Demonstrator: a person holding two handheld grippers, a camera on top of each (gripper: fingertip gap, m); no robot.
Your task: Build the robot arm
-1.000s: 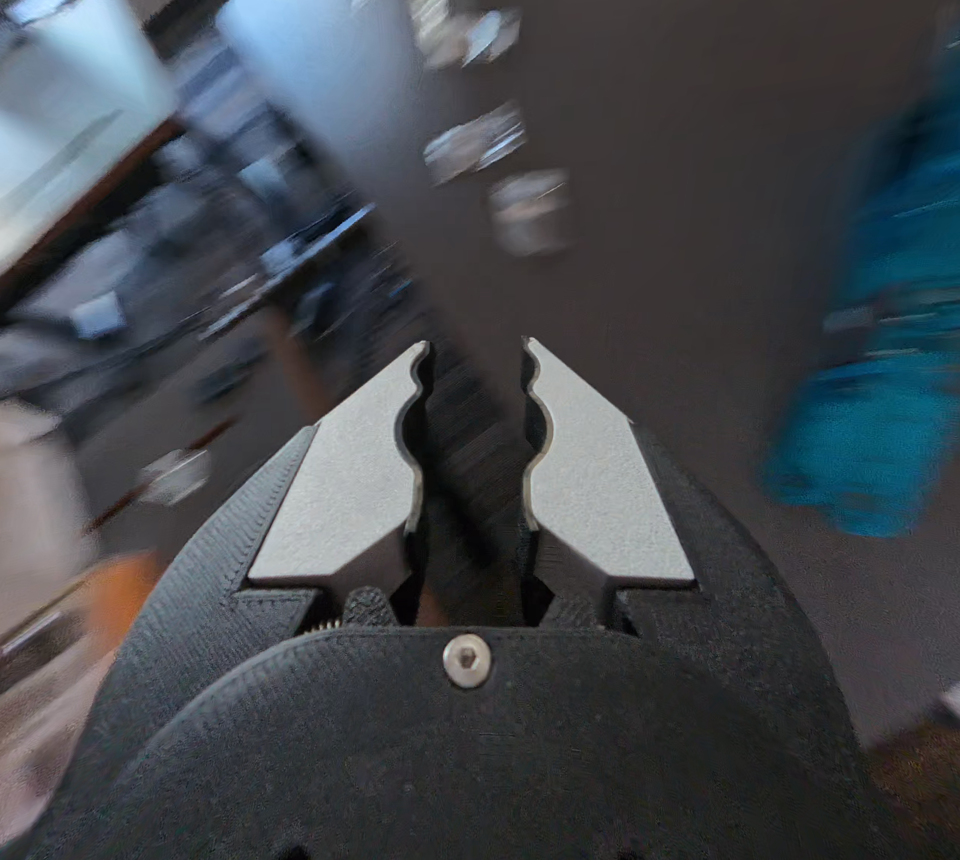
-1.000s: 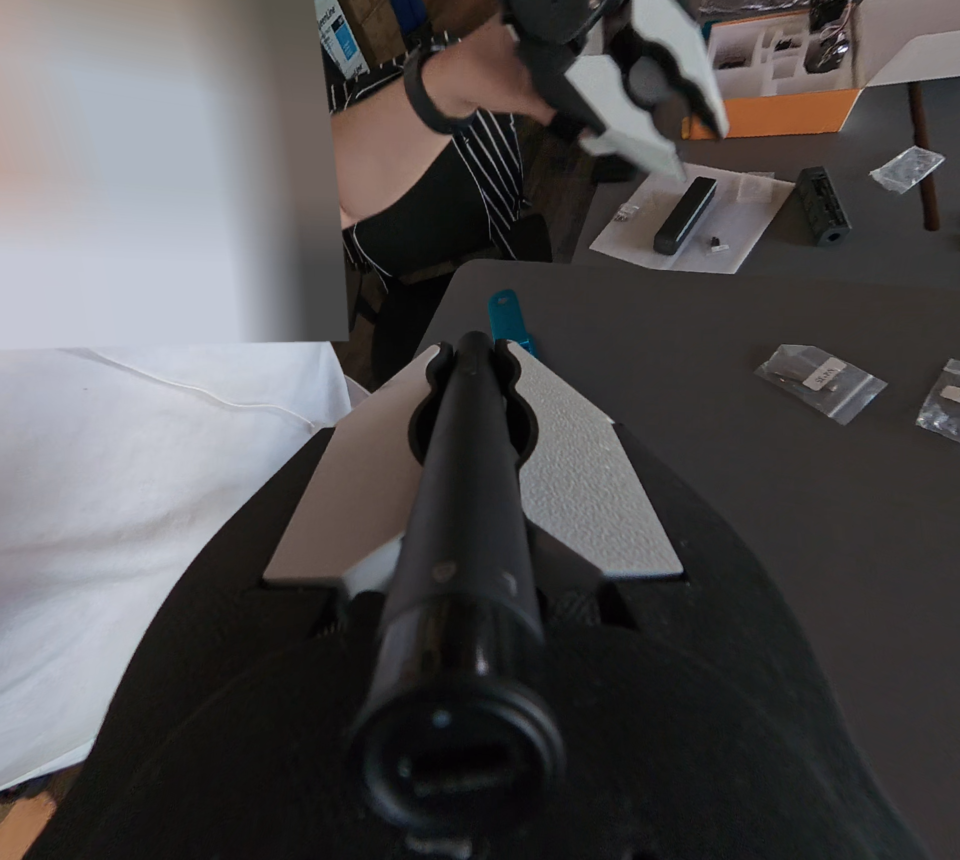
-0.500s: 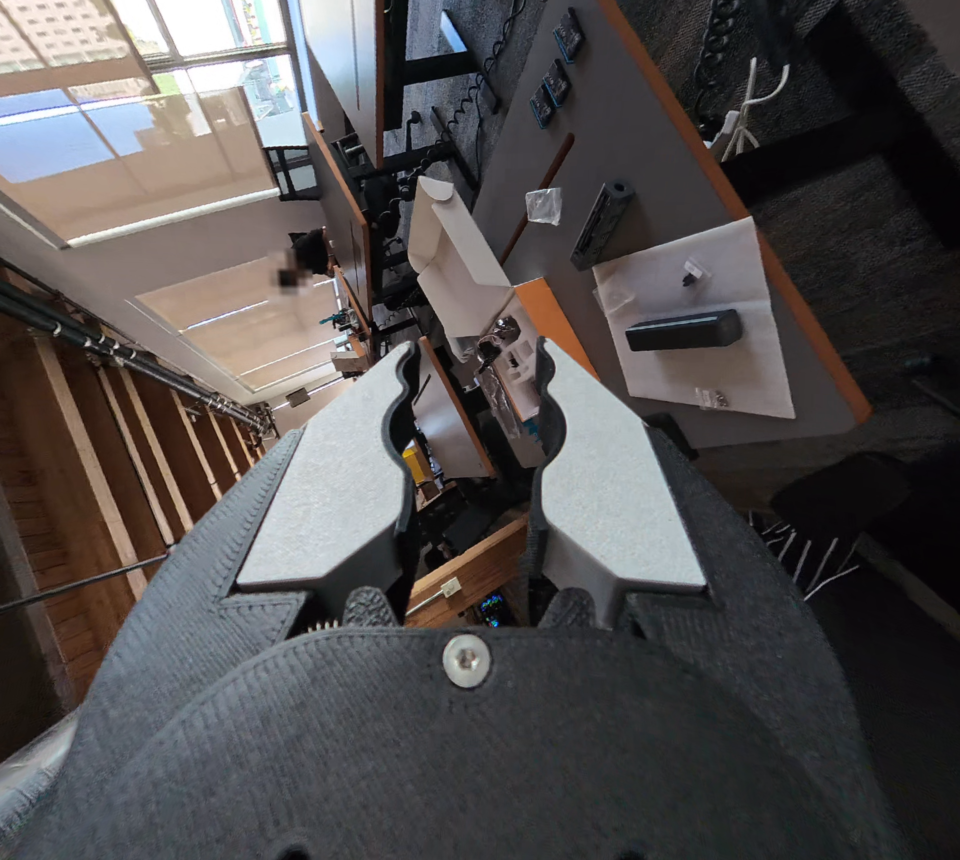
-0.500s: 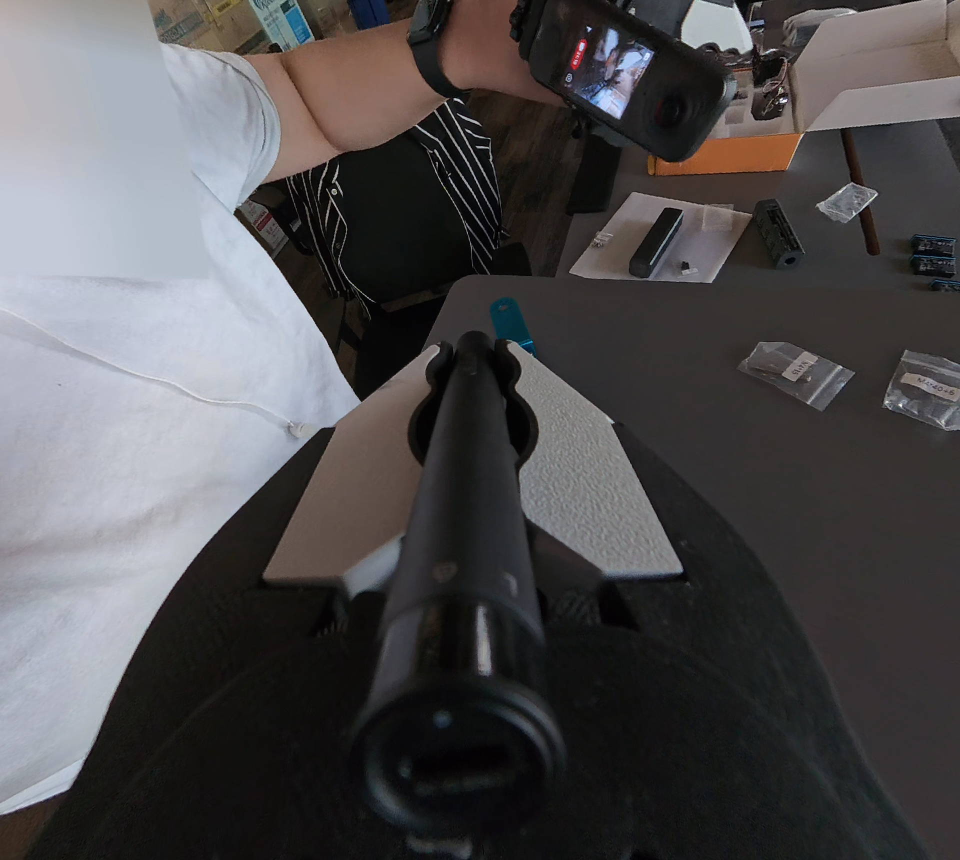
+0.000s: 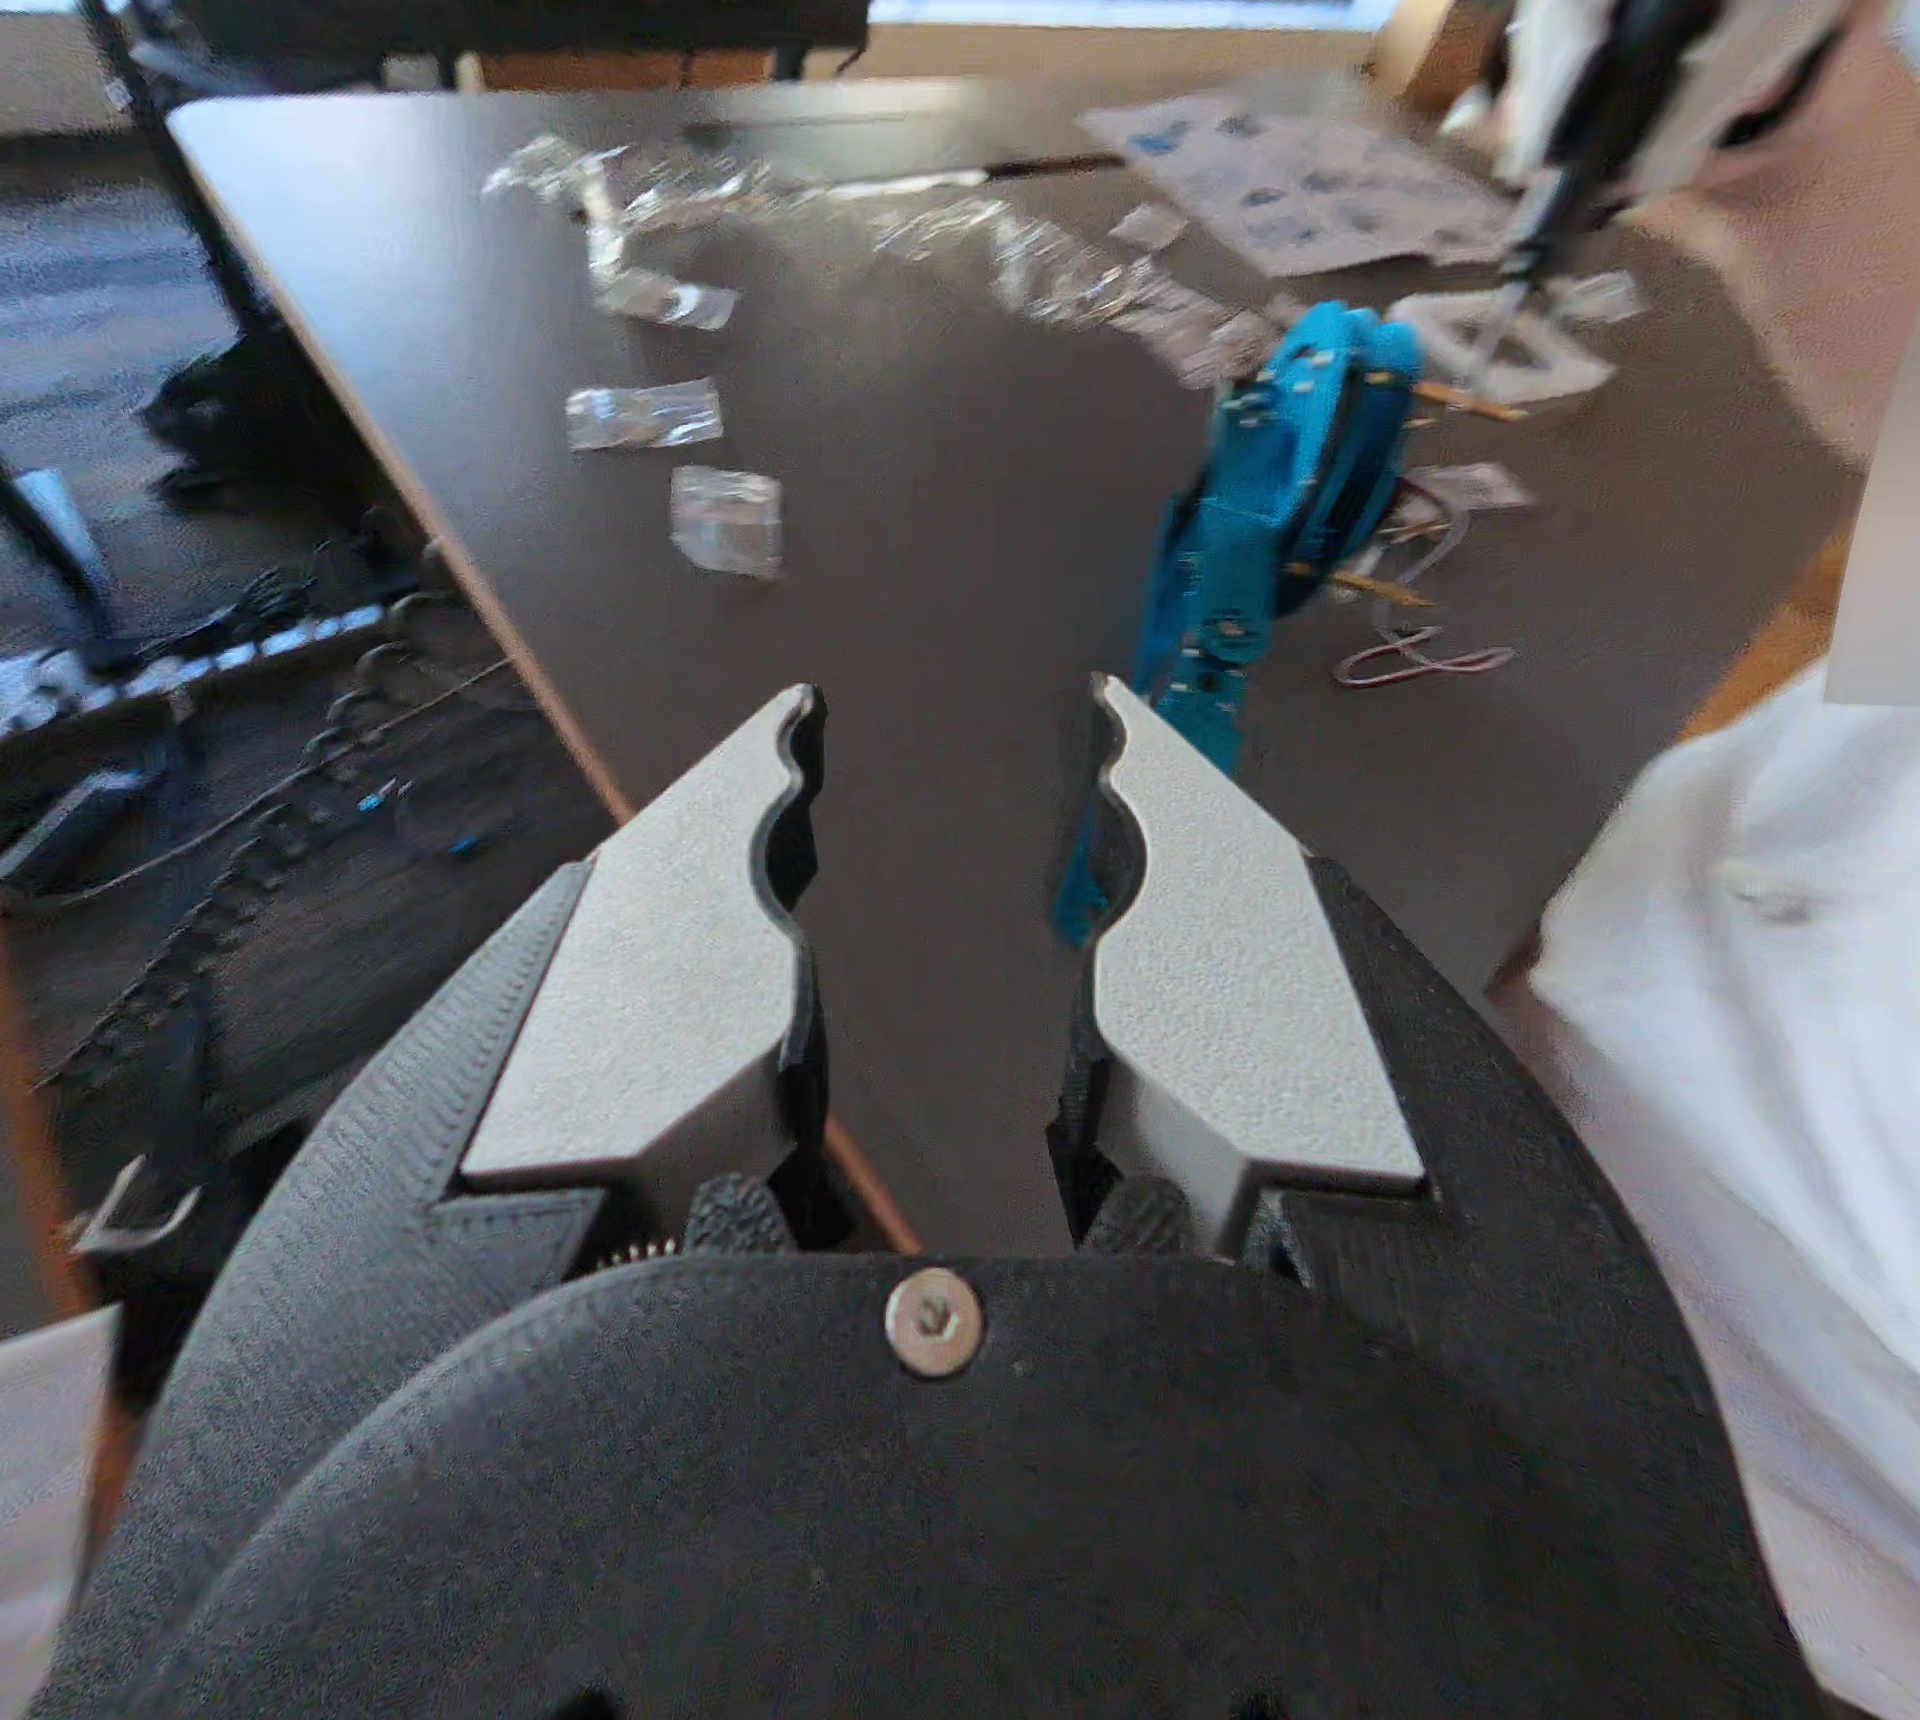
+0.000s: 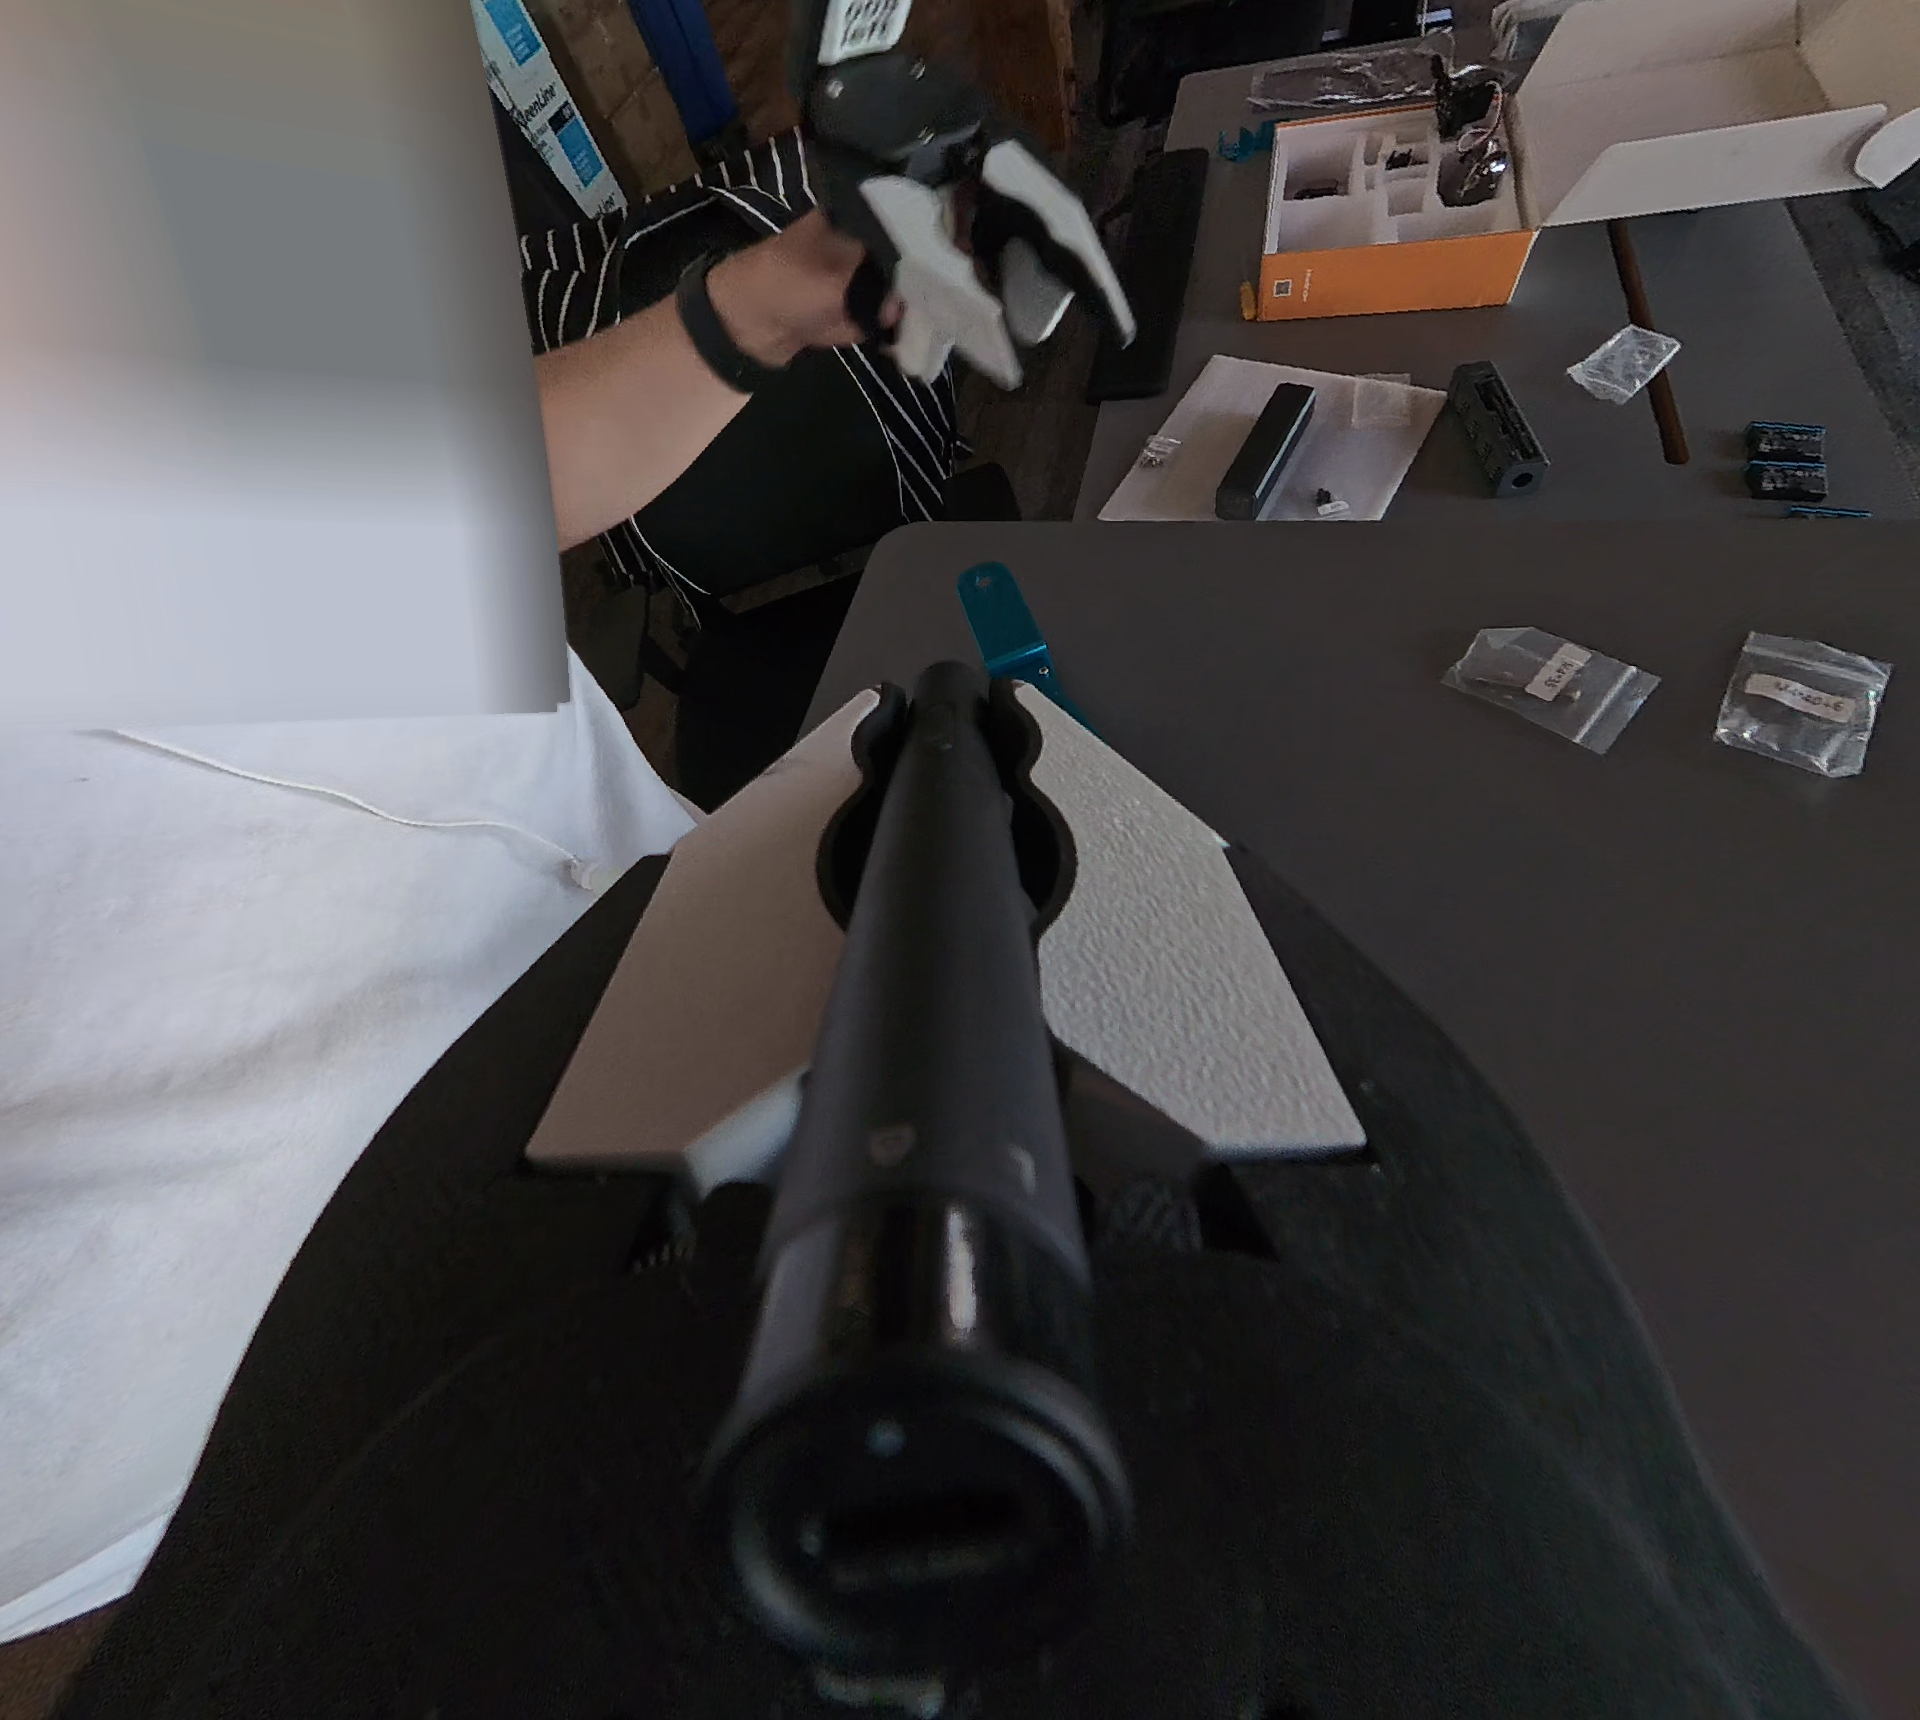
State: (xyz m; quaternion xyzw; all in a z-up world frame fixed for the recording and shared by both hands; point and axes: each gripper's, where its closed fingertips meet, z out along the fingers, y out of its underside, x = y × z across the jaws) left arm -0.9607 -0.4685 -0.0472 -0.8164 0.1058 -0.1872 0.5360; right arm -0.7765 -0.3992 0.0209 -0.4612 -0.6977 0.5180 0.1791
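Observation:
My left gripper is open and empty, held in the air above the near edge of a dark grey table. A blue jointed metal assembly lies just ahead and right of it. My right gripper is shut on a long black screwdriver-like tool that runs back toward the camera. A blue metal bracket lies on the table just beyond its fingertips. The left gripper also shows in the right wrist view, raised in a person's hand.
Several clear plastic bags of small parts lie scattered on the table. Printed sheets and loose wires lie farther off. A second table holds an open orange-and-white box and black parts on a white sheet. A person in white stands close. The tips of one gripper are about 20 centimetres away from the tips of the other.
The left gripper has swung down from pointing across the room to facing the table, and its fingers have spread wider. The right gripper has kept its hold on the black tool.

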